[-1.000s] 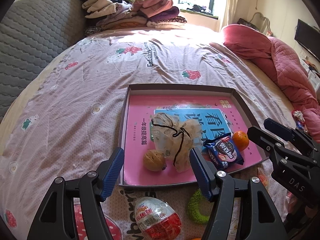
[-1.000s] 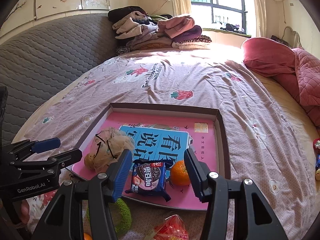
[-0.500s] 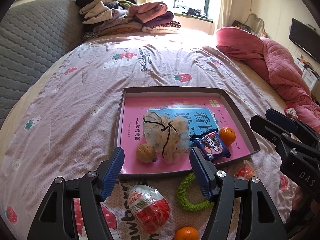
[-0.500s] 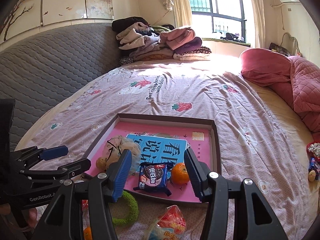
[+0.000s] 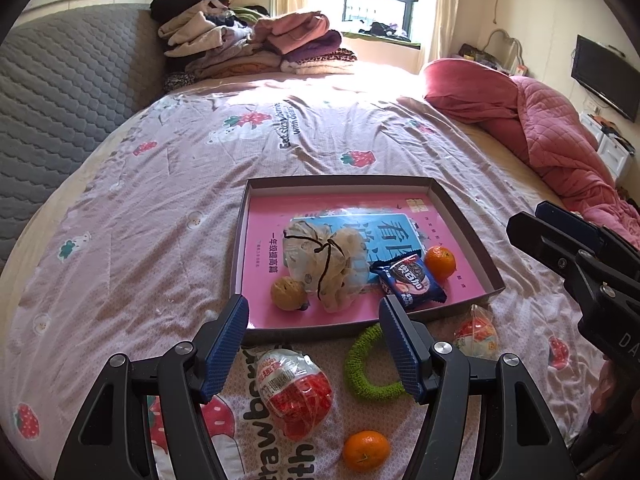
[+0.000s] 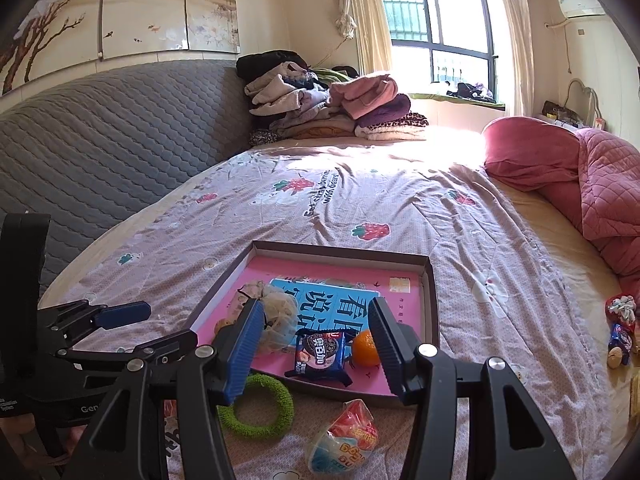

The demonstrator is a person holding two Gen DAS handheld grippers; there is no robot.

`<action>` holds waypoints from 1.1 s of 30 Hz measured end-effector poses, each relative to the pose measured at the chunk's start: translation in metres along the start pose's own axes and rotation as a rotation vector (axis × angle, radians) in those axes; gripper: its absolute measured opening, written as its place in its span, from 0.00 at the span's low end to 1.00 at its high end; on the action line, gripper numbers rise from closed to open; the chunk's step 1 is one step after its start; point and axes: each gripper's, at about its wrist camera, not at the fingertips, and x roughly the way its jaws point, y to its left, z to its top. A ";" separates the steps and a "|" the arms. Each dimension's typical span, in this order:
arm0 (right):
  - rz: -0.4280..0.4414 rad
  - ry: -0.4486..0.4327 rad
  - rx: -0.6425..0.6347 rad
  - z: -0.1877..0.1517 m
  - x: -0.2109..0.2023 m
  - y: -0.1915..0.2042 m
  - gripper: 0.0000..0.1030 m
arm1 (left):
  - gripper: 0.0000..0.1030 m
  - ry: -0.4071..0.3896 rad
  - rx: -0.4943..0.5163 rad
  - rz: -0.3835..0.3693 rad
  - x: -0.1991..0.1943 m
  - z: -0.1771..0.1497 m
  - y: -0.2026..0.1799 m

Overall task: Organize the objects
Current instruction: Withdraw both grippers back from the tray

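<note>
Tray (image 5: 464, 216) on the bed gathers sorted snacks; both hand-held grippers, left (image 5: 314, 346) and right (image 6: 316, 346), hover agape and empty above the loose egg (image 5: 294, 392) and ring (image 5: 366, 368), presumably next.

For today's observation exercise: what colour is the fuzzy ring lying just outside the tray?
Green. The fuzzy ring shows best in the right wrist view.

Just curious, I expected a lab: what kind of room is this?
Most likely a home bedroom: a bed with a strawberry-print sheet, folded clothes piled by the window, and a pink quilt along one side.
</note>
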 end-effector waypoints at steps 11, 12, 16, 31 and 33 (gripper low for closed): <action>0.007 -0.012 0.014 -0.003 -0.016 -0.001 0.53 | 0.67 -0.008 -0.002 0.001 -0.011 -0.011 0.000; 0.008 -0.011 0.017 -0.005 -0.017 -0.002 0.53 | 0.67 -0.007 -0.003 0.001 -0.012 -0.012 0.000; 0.005 -0.007 0.025 -0.010 -0.022 -0.003 0.53 | 0.67 -0.006 -0.008 -0.002 -0.013 -0.017 0.001; -0.016 0.012 0.062 -0.027 -0.031 -0.016 0.53 | 0.67 -0.008 -0.017 0.003 -0.019 -0.029 0.002; -0.017 0.016 0.066 -0.030 -0.031 -0.017 0.53 | 0.67 -0.007 -0.015 0.003 -0.020 -0.031 0.002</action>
